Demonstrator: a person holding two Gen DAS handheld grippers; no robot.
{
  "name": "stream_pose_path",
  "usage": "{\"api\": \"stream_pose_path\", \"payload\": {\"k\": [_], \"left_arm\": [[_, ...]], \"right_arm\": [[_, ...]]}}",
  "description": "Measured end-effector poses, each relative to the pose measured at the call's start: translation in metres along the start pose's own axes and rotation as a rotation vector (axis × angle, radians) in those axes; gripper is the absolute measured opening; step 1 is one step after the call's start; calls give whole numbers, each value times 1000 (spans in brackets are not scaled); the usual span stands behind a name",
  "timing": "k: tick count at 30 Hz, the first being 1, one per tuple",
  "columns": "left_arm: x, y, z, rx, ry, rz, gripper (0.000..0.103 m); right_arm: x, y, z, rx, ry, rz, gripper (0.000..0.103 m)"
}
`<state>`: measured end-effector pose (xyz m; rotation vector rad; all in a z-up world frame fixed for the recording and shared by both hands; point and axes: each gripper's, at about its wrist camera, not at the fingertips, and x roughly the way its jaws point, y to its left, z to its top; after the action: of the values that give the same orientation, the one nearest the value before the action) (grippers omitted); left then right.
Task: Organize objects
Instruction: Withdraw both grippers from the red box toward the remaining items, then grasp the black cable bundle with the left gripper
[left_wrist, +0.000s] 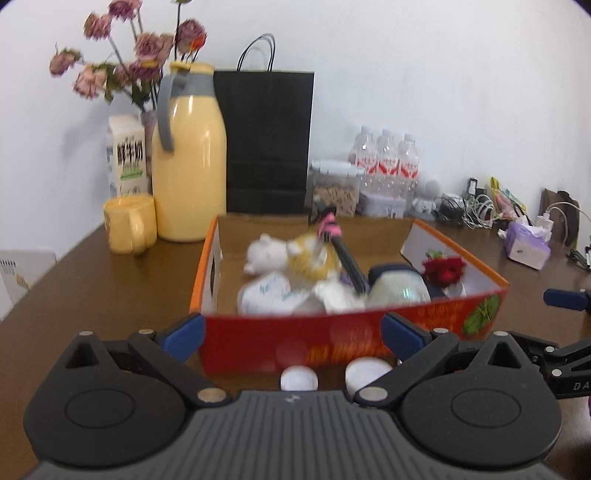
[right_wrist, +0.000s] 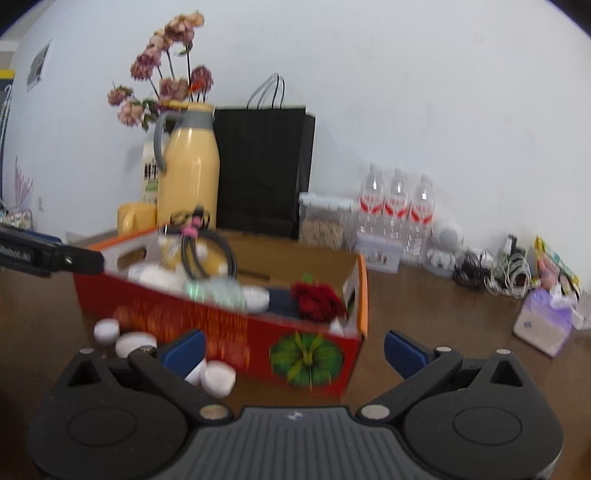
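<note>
A red and orange cardboard box (left_wrist: 332, 343) (right_wrist: 229, 332) sits on the brown table, filled with a white plush (left_wrist: 266, 254), a yellow plush (left_wrist: 310, 258), a black cable with a pink tie (left_wrist: 332, 240) (right_wrist: 195, 240), white packets, a pale round jar (left_wrist: 399, 288) and a red flower (left_wrist: 443, 269) (right_wrist: 317, 299). Small white round containers (left_wrist: 299, 376) (right_wrist: 218, 376) lie on the table against the box's front wall. My left gripper (left_wrist: 291, 334) is open just in front of the box. My right gripper (right_wrist: 293, 349) is open near the box's right front corner, holding nothing.
Behind the box stand a yellow thermos (left_wrist: 188, 162), a yellow mug (left_wrist: 129, 229), a milk carton (left_wrist: 125, 158), dried flowers (left_wrist: 140, 55), a black paper bag (left_wrist: 269, 140), a cereal container (left_wrist: 334, 188) and water bottles (left_wrist: 388, 158). Cables (right_wrist: 495, 273) and a tissue pack (right_wrist: 546, 325) lie to the right.
</note>
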<state>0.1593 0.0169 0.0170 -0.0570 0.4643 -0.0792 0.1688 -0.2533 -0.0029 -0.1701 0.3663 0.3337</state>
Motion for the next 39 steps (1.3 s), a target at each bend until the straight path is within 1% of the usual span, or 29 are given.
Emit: {"api": "stream_pose_path", "payload": {"k": [4,10,16,22,25,28,31,32,33,36,39], "left_arm": [[-7,5,-15,-29,66,-5,103],[-10,2,-41,-46,156,-28,103],[-14,-11,-44,-22,169,-73,103],[-4,-30,-46,8,217,-128,101],[2,-35,-47,13,234,-138,95],[8,-42,-48,34,256,-135,85],[10,-46,-48,47,259,-136,65],[10,-46,-48,48,257,-143,49],[10,-47,-47,47,256,-146,47],[8,-44,-48,34,248,-152,45],[5,-39,-47,12,241,-136,45]], "right_arm": [[-10,0,-16,38,54,-5,103],[-20,5,-36,82,128,26,103],[-21,10,-41,94,148,37,103],[-23,12,-40,101,145,42,103],[-23,12,-39,105,144,42,103],[-21,11,-40,109,147,40,103],[-21,11,-40,110,147,42,103],[-21,11,-39,110,146,41,103],[-21,11,-39,112,147,40,103],[-20,11,-39,116,149,35,103],[-18,12,-39,118,149,38,103]]}}
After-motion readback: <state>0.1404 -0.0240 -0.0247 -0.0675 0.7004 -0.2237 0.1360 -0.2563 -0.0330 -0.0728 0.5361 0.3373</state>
